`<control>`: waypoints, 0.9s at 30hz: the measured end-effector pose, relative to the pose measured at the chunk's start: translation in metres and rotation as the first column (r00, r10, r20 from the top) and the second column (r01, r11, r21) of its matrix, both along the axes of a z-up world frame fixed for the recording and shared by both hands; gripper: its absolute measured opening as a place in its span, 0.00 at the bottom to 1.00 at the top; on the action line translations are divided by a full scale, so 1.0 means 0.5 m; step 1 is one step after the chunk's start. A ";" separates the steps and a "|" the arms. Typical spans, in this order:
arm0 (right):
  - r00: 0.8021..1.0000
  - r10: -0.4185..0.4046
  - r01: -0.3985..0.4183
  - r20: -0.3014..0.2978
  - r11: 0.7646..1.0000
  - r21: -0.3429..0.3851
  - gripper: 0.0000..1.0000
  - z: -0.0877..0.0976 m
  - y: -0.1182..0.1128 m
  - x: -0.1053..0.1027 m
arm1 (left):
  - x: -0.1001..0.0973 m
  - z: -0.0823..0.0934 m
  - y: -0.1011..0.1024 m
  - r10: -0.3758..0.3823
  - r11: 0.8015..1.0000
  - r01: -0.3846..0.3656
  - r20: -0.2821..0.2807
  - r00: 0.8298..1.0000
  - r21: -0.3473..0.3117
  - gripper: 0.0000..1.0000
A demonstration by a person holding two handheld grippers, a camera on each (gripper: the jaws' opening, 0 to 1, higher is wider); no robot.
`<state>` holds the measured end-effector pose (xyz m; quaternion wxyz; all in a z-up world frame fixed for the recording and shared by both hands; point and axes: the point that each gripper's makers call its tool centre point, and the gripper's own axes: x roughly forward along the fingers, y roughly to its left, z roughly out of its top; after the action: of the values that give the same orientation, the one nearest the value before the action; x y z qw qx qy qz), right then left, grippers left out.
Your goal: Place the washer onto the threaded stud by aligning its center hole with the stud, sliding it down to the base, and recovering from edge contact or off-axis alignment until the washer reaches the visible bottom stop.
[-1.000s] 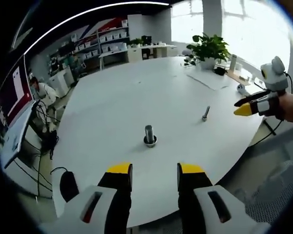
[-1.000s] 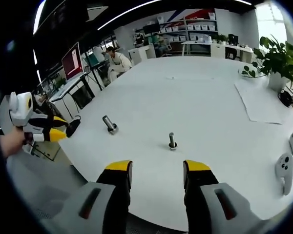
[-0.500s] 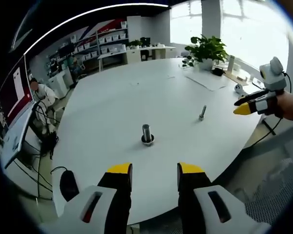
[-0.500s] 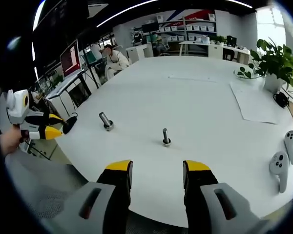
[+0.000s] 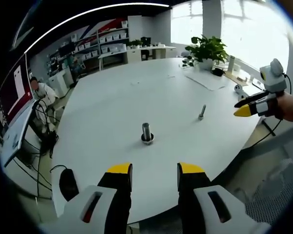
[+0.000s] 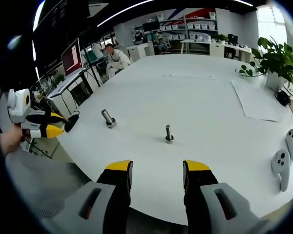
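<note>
Left gripper (image 5: pixel 154 171): jaws parted with nothing between them, held back off the near edge of the white table (image 5: pixel 112 102); also seen at the left of the right gripper view (image 6: pixel 55 130), in a hand.

Thick stud (image 5: pixel 146 133): upright on the table straight ahead of the left jaws, with a ring at its foot (a washer or the stud's own base, too small to tell); in the right gripper view (image 6: pixel 108 118) it stands left of centre.

Thin stud (image 5: pixel 201 112): upright, well apart from the thick one and further right; in the right gripper view (image 6: pixel 169 133) it lies ahead of the right jaws.

Right gripper (image 6: pixel 157 174): jaws apart and empty, short of the table edge; at the right of the left gripper view (image 5: pixel 245 109) its tips look close together, state there not readable.

Washer: no loose one can be made out, neither gripper carries one.

Change: over the last second both views only drifted slightly; the studs kept their places.

Meaning: judged from this, the task has not begun, nothing picked up.
</note>
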<state>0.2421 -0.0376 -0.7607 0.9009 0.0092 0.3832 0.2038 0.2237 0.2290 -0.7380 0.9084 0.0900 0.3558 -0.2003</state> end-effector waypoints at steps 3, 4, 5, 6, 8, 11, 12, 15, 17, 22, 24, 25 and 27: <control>1.000 -0.006 0.006 0.001 1.000 0.010 0.44 0.002 -0.001 0.001 | 0.002 0.004 -0.001 -0.002 1.000 0.002 0.009 1.000 -0.001 0.35; 1.000 -0.007 0.007 0.003 1.000 0.010 0.44 0.003 -0.002 0.002 | 0.002 0.005 -0.001 -0.003 1.000 0.003 0.011 1.000 -0.001 0.35; 1.000 -0.006 0.006 0.006 1.000 0.010 0.44 0.003 -0.003 0.003 | 0.001 0.006 -0.001 -0.003 1.000 0.003 0.011 1.000 -0.001 0.35; 1.000 -0.005 0.005 0.005 1.000 0.010 0.44 0.003 -0.003 0.002 | 0.001 0.005 -0.002 -0.004 1.000 0.004 0.011 1.000 -0.001 0.35; 1.000 0.000 0.000 -0.002 1.000 0.009 0.44 0.000 -0.001 0.000 | 0.000 0.005 -0.005 -0.010 1.000 0.010 0.011 1.000 0.005 0.35; 1.000 0.001 -0.001 0.000 1.000 0.018 0.44 0.003 0.002 0.000 | 0.000 0.004 -0.006 -0.017 1.000 0.017 0.014 1.000 0.015 0.35; 1.000 -0.002 0.002 0.002 1.000 0.023 0.44 0.004 0.003 0.000 | -0.001 0.004 -0.007 -0.019 1.000 0.019 0.013 1.000 0.016 0.35; 1.000 0.007 -0.007 0.002 1.000 0.020 0.44 0.002 0.007 0.000 | -0.001 0.003 -0.006 -0.020 1.000 0.020 0.012 1.000 0.019 0.35; 1.000 0.016 -0.016 0.003 1.000 0.013 0.44 0.001 0.009 -0.001 | -0.001 0.004 -0.005 -0.016 1.000 0.016 0.011 1.000 0.017 0.35; 1.000 0.004 -0.004 -0.008 1.000 0.027 0.44 -0.002 0.005 -0.003 | -0.005 -0.001 -0.005 -0.008 1.000 0.008 -0.002 1.000 0.010 0.36; 1.000 0.003 -0.002 -0.012 1.000 0.028 0.44 -0.003 0.003 -0.004 | -0.005 -0.003 -0.004 -0.009 1.000 0.009 -0.003 1.000 0.017 0.36; 1.000 0.002 -0.001 -0.012 1.000 0.031 0.44 -0.002 0.003 -0.004 | -0.005 -0.003 -0.003 -0.009 1.000 0.009 -0.004 1.000 0.021 0.36; 1.000 0.002 -0.002 -0.005 0.999 0.034 0.44 0.003 0.001 -0.002 | -0.004 -0.003 -0.002 -0.007 1.000 0.007 -0.004 1.000 0.022 0.36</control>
<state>0.2414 -0.0369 -0.7592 0.8994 0.0247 0.3818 0.2113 0.2218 0.2281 -0.7397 0.9059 0.1010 0.3595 -0.1998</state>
